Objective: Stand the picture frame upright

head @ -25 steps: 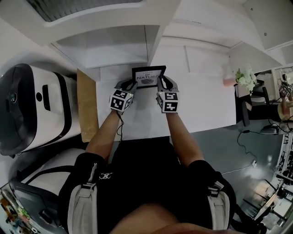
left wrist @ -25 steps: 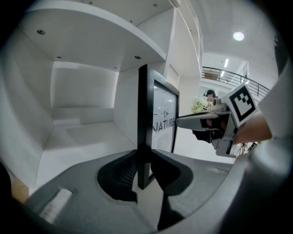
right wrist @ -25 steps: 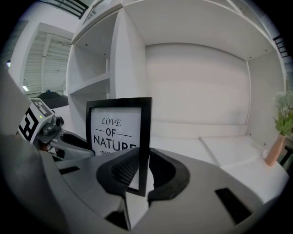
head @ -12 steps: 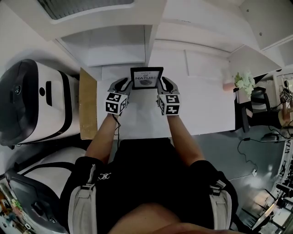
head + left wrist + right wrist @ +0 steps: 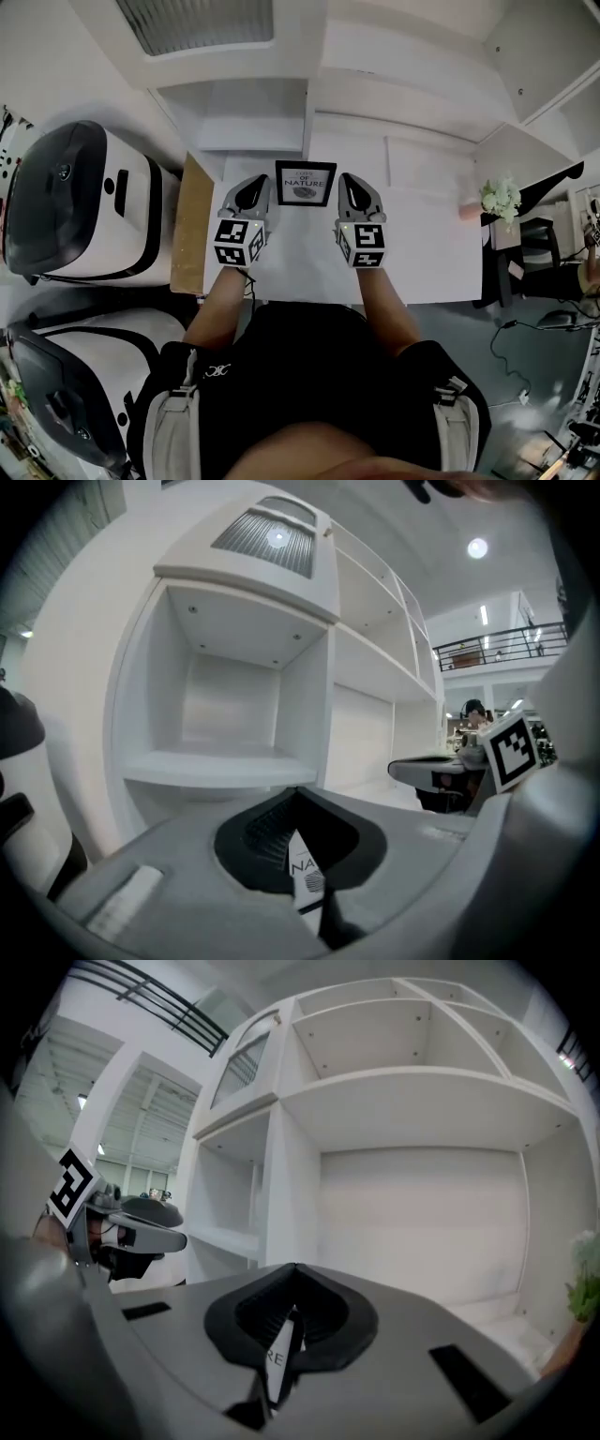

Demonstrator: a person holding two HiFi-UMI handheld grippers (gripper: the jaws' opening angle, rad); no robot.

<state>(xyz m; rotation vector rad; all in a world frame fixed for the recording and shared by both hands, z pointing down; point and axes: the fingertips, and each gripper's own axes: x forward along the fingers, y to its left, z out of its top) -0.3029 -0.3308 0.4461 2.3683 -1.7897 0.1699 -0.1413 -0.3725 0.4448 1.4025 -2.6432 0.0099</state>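
Note:
The black picture frame (image 5: 306, 183) with a white print stands upright on the white table (image 5: 422, 253), close to the shelf unit, and nothing holds it. My left gripper (image 5: 251, 189) is just to its left and my right gripper (image 5: 353, 189) just to its right, both a little apart from it. In the left gripper view the jaws of the left gripper (image 5: 298, 797) are shut, and a sliver of the frame (image 5: 306, 878) shows through the slit. The right gripper (image 5: 295, 1277) looks the same, with a strip of the frame (image 5: 277, 1358) in the slit.
A white shelf unit (image 5: 281, 103) rises behind the table. A wooden board (image 5: 187, 225) lies along the table's left edge, beside two large white-and-black machines (image 5: 84, 202). White flowers (image 5: 502, 197) and a pink object (image 5: 466, 211) are at the table's far right.
Both grippers have come off the frame's sides, moved slightly outward and shut. The frame, leaning back a second ago, now stands upright by itself.

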